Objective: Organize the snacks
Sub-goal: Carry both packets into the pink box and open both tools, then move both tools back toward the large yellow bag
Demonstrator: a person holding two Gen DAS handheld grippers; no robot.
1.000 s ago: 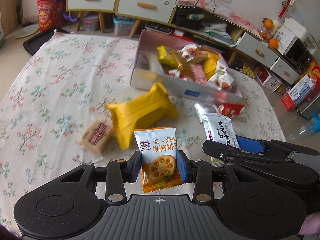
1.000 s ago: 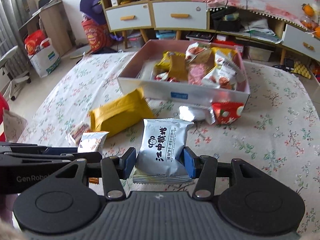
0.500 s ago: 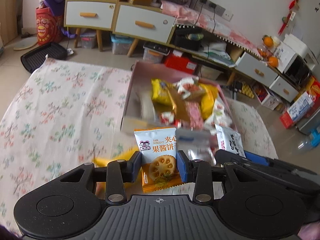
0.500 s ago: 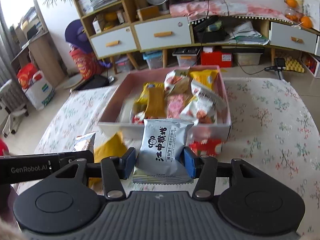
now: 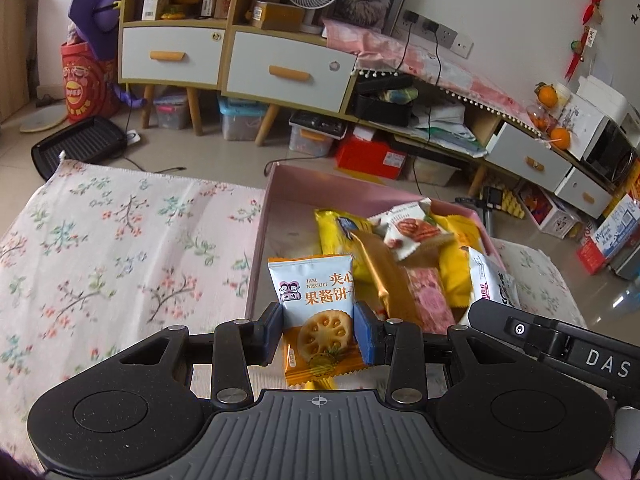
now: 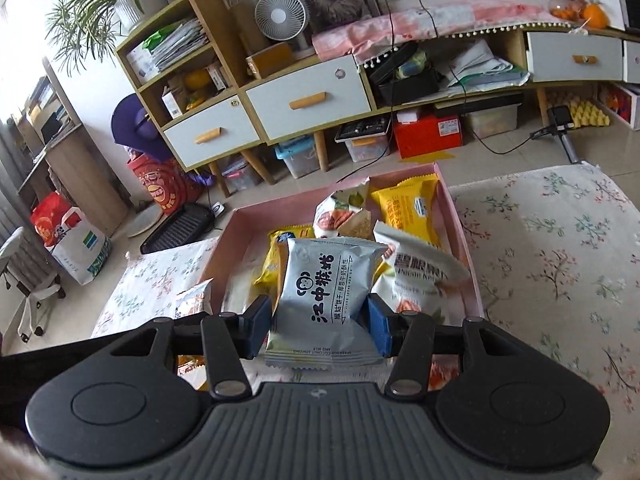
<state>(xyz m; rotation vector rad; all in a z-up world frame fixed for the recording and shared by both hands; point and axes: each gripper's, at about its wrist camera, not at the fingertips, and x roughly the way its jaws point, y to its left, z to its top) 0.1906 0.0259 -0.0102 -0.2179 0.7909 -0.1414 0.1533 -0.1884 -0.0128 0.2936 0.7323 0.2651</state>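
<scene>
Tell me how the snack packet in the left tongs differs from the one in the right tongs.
The jam biscuit packet is pale blue on top and orange below, with a lotus-shaped biscuit pictured; the silver packet is plain grey-white with a monkey face and black characters. The silver packet looks wider and puffier. Both are sealed, clamped upright at their sides by the left tongs and right tongs, over the pink box.

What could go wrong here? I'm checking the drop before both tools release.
The pink box is already piled with packets on its right side, so the grey biscuit packet in the right tool may slide off the heap. The left tool holds the jam biscuit packet near the box's near-left wall; released early, it could land outside.
</scene>
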